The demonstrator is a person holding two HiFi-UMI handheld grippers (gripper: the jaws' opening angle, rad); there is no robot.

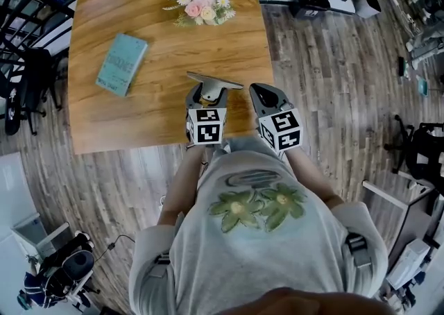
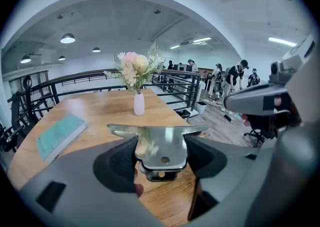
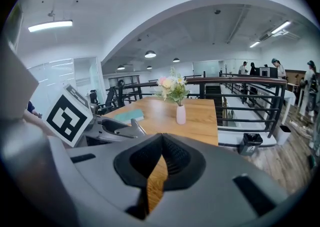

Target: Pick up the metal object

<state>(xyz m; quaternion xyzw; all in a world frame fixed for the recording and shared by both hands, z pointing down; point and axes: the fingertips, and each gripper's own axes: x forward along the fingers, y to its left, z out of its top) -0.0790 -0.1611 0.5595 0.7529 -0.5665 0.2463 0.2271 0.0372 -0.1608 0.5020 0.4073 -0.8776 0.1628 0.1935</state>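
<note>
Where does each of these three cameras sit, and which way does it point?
Head view: on the person's head, looking steeply down at the table; shows shirt, left gripper, right gripper.
Left gripper view: rides that gripper, looking along jaws shut on the metal object.
Right gripper view: rides that gripper, looking across the table past shut, empty jaws.
Shared: all three show the flower vase and teal book.
</note>
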